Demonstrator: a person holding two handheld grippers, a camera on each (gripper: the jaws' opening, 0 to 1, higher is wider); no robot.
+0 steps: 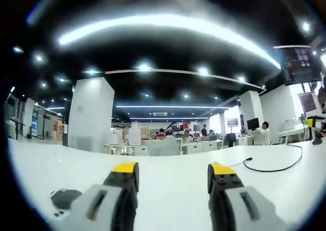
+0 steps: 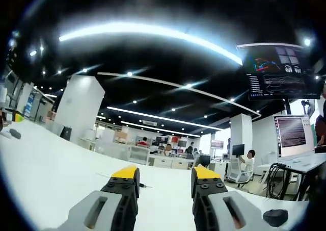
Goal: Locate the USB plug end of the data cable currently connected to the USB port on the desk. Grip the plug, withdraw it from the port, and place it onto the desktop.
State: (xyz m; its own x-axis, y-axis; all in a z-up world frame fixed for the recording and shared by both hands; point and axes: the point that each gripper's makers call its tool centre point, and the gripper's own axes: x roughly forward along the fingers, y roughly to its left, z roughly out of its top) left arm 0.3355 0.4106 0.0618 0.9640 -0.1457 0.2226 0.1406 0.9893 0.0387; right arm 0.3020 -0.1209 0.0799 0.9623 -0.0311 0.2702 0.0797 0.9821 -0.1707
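Note:
In the left gripper view a black data cable point(image 1: 277, 168) lies in a loop on the white desk point(image 1: 168, 164) at the right, one end point(image 1: 248, 160) pointing toward the middle. My left gripper point(image 1: 173, 171) is open, low over the desk, well to the left of that end and holding nothing. In the right gripper view my right gripper point(image 2: 164, 176) is open and holds nothing. A thin dark tip point(image 2: 145, 185) of something small lies on the desk just beyond its left jaw; I cannot tell what it is. No USB port is clear enough to make out.
A dark round object point(image 1: 63, 198) sits on the desk at the lower left of the left gripper view. Another dark lump point(image 2: 275, 216) lies at the lower right of the right gripper view. Monitors point(image 2: 293, 134) and cables stand to the right. People sit at desks far behind.

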